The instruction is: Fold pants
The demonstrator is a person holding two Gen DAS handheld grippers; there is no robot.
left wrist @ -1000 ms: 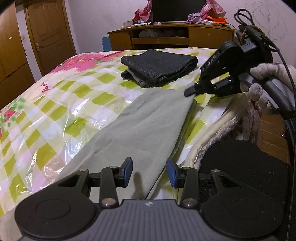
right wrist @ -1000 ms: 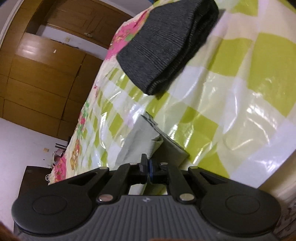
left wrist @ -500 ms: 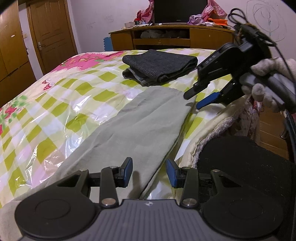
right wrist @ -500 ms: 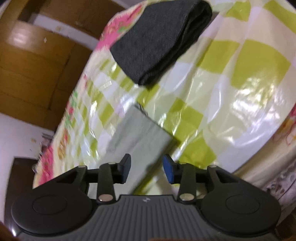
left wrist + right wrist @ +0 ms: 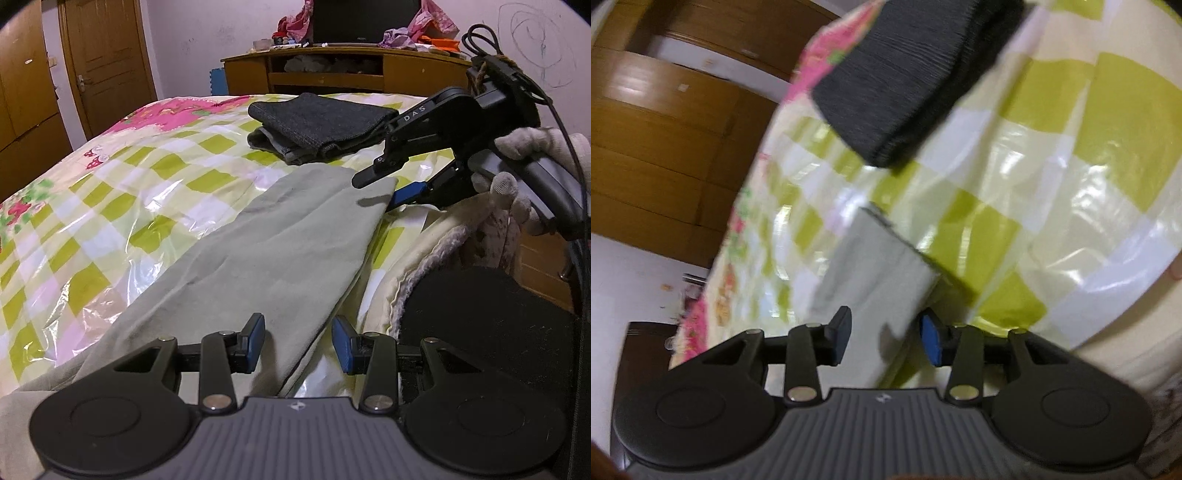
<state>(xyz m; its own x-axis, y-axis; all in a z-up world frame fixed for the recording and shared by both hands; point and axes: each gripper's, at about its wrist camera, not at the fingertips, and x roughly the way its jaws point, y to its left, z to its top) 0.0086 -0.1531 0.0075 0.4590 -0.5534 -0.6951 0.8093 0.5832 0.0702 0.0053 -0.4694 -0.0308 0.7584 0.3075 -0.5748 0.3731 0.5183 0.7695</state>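
**Pants lie lengthwise between two open tools**

The left tool, fingers apart, straddles the near edge of the pale green pants, whose long axis runs away across the glossy checked bed. The right tool, also spread, brackets the far corner. The cloth is soft and flat; dark folded clothes lie beyond.

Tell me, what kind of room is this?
Most likely a home bedroom. A bed with a checked cover fills the view, pants lie spread on it beside folded dark clothes, and a wooden door and a cluttered cabinet stand behind.
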